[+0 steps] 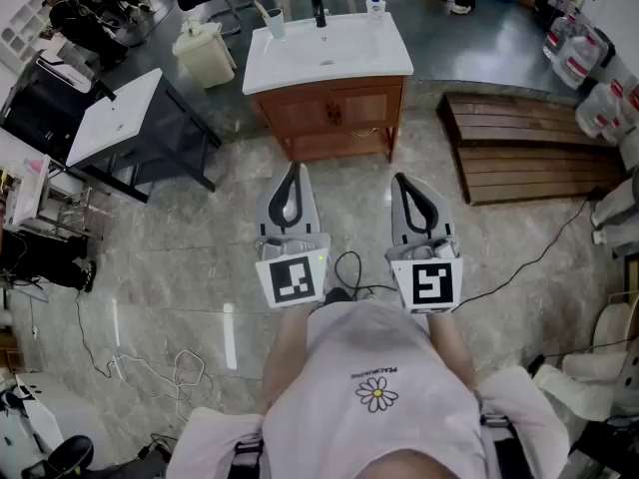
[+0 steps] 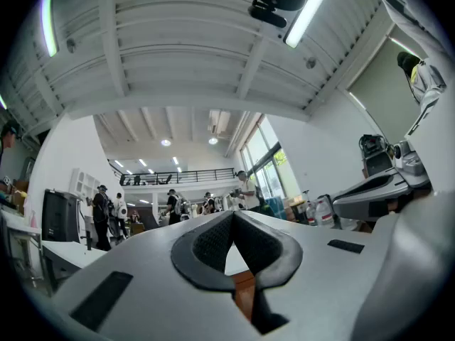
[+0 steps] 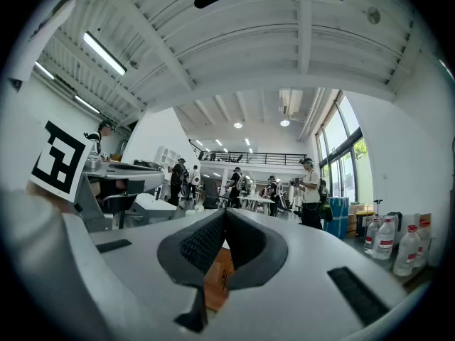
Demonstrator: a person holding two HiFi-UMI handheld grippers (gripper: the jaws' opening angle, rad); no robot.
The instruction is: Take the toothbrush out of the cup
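**Grippers:** The left hand-held gripper (image 1: 293, 172) and right hand-held gripper (image 1: 401, 182) are both pressed together and empty. They sit side by side, well apart from the bench (image 1: 290, 71) at 12 o'clock.

**Task item:** The cup (image 1: 276, 26) stands at the bench's 10 o'clock corner. The toothbrush (image 1: 263, 11) leans out of it toward 10 o'clock.

**Judgement:** The brush looks light, stiff and slim, probably slick plastic. The cup looks light too and may tip. Pinch the exposed handle just above the rim and lift along its lean.
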